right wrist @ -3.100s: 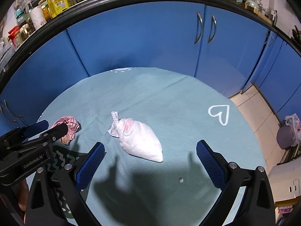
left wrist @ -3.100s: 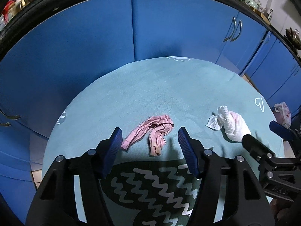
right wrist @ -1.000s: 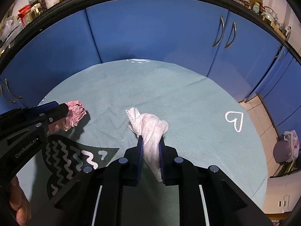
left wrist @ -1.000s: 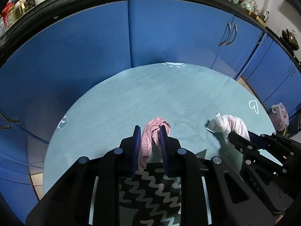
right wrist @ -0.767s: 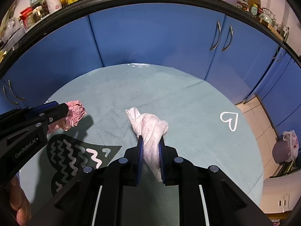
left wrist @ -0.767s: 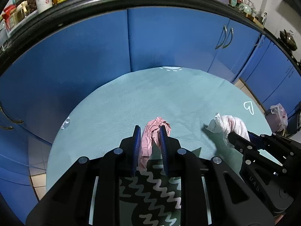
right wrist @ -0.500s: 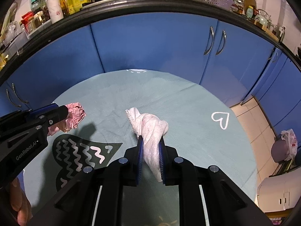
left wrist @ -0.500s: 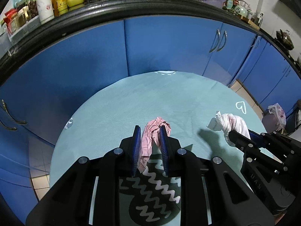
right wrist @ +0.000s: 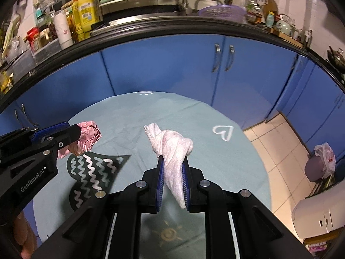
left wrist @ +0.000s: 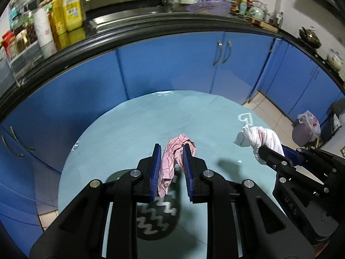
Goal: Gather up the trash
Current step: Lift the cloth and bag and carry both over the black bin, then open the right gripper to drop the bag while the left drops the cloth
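We have one piece of trash in each gripper, both lifted clear of the round desk (right wrist: 237, 151) with its pale green cloth. Our left gripper (left wrist: 171, 168) has its fingers drawn in close on a crumpled pink paper (left wrist: 172, 159); our right gripper (right wrist: 172, 180) is pinched just as tightly on a white wad of tissue (right wrist: 172, 157).

The step in hand, as we judge it, is carrying both pieces to a bin. A small bin with a plastic bag liner (right wrist: 319, 164) stands on the tiled floor to the right, well apart from the desk, and that looks like the likely target, though we cannot be sure. To do this well we keep both grips firm, since both pieces are light and soft and could slip out if the fingers ease. We move the two grippers together without crossing them, the right one leading because it is nearer that side. We release only once each piece hangs over the opening.

The pink paper runs lengthwise along the left fingers: its bunched end points forward past the tips, and a flatter tail hangs back and down between them. The tissue lies the same way in the right gripper, its knotted bulk forward and up beyond the tips, a pointed tail trailing down toward us. Both long axes follow the fingers, roughly away from us.
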Motion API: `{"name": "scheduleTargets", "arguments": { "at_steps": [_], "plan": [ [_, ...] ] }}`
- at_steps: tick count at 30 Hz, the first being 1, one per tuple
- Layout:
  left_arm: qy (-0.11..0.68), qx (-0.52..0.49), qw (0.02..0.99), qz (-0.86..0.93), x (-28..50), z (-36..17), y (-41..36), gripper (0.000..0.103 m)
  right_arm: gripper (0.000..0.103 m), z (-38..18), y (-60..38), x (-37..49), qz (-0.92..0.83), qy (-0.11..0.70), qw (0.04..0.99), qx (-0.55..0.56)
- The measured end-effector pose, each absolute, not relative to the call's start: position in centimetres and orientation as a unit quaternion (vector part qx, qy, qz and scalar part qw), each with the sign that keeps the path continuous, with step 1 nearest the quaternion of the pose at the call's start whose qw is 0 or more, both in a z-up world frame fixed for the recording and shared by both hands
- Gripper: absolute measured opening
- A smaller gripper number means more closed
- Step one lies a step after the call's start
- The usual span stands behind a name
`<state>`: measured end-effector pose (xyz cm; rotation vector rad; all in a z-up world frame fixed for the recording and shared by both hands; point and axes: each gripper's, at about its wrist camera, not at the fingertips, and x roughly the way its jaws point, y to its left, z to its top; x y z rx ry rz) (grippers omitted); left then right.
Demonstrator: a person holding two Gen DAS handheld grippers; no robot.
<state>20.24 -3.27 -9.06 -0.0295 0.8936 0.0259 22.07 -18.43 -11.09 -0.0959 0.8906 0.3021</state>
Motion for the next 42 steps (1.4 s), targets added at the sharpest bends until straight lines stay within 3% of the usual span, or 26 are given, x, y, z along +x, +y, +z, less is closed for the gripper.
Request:
{"name": "scheduleTargets", "arguments": {
  "at_steps": [42],
  "plan": [
    [0.392,0.144,0.875,-0.247,12.7,-5.5,-35.8,0.022,0.015,-9.6,-49.8,9.1,-0.099,0.411,0.902,0.082]
  ]
}}
